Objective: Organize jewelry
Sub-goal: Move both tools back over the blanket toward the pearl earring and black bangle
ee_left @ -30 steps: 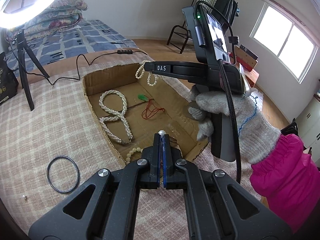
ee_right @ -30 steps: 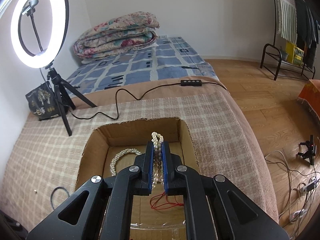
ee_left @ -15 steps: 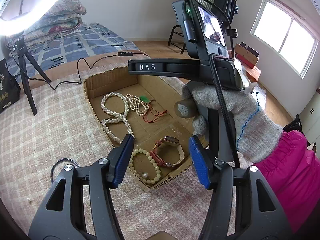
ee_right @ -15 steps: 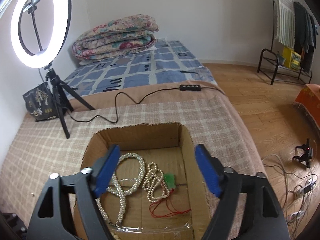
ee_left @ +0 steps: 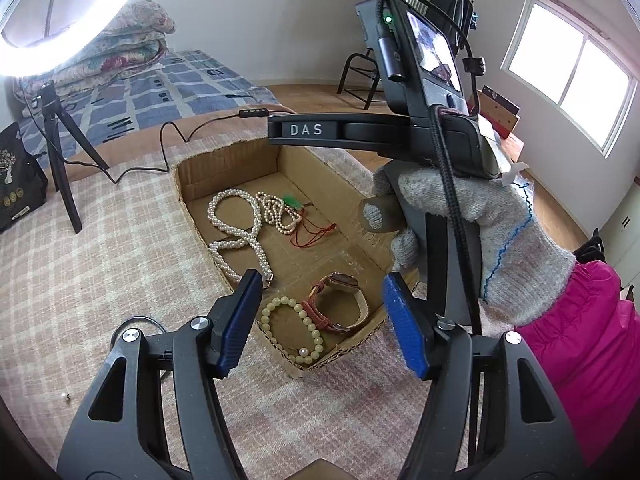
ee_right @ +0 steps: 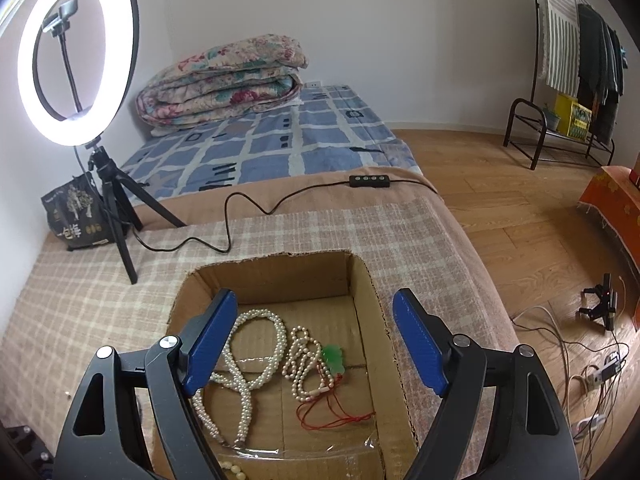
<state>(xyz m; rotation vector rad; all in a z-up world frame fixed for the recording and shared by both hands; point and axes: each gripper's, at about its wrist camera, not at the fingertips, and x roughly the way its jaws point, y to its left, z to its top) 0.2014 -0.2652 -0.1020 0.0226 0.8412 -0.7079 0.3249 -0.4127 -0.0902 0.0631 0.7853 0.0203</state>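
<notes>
Two grippers, left (ee_left: 320, 320) and right (ee_right: 310, 344), both spread wide, empty — hovering over cardboard box (ee_right: 370, 300), likely just-released poses. Jewelry inside box: long pearl strand (ee_left: 236, 224), small pearl strand (ee_right: 302, 356), jade pendant (ee_right: 334, 358), bead bracelet (ee_left: 294, 330), watch (ee_left: 340, 300). Black ring (ee_left: 134, 326) outside on plaid blanket (ee_left: 100, 240) — probably next. Bedroom, ring light (ee_right: 76, 64).

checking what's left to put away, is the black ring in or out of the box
Out. In the left wrist view the black ring lies on the checked blanket beside the cardboard box, partly hidden behind the open left gripper.
</notes>
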